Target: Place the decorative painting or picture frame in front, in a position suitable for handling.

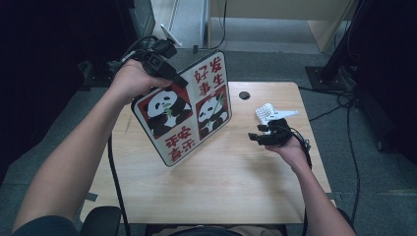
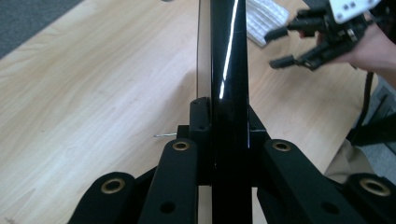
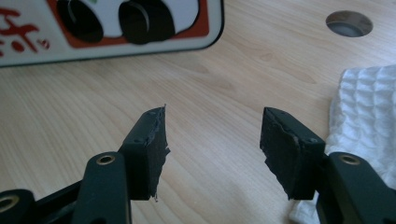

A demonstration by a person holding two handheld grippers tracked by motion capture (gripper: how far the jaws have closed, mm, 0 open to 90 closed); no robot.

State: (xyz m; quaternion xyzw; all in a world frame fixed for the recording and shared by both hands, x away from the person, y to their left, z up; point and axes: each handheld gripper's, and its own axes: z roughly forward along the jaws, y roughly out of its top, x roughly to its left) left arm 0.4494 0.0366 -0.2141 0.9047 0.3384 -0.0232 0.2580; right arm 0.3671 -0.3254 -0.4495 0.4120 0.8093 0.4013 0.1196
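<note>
Panda board first: from the high view, the left gripper (image 1: 164,64) has its fingers clamped on the upper edge of a flat, rounded-corner board with a black rim, printed with two pandas on red panels and red characters on white (image 1: 184,108). It hangs tilted above the left half of the light wooden desk (image 1: 226,187), its lower corner toward the desk's middle. Over on the right, the right gripper (image 1: 259,135) hovers just above the desk with its fingers apart and nothing between them, and a white waffle-textured cloth (image 1: 265,114) lies just beyond it. A small round hole (image 1: 244,95) sits in the desk near the far edge.

Left gripper view now: the board (image 2: 229,70) is seen edge-on, a glossy black strip running straight up between the two fingers, which press against it on either side. Farther off, the right gripper (image 2: 275,46) shows beside the cloth (image 2: 266,18).

Right gripper view: fingers (image 3: 152,144) stand well apart over bare wood. The board's lower edge (image 3: 116,28) crosses the top left, the cloth (image 3: 364,121) lies at the right, and the hole (image 3: 349,23) is beyond it.
</note>
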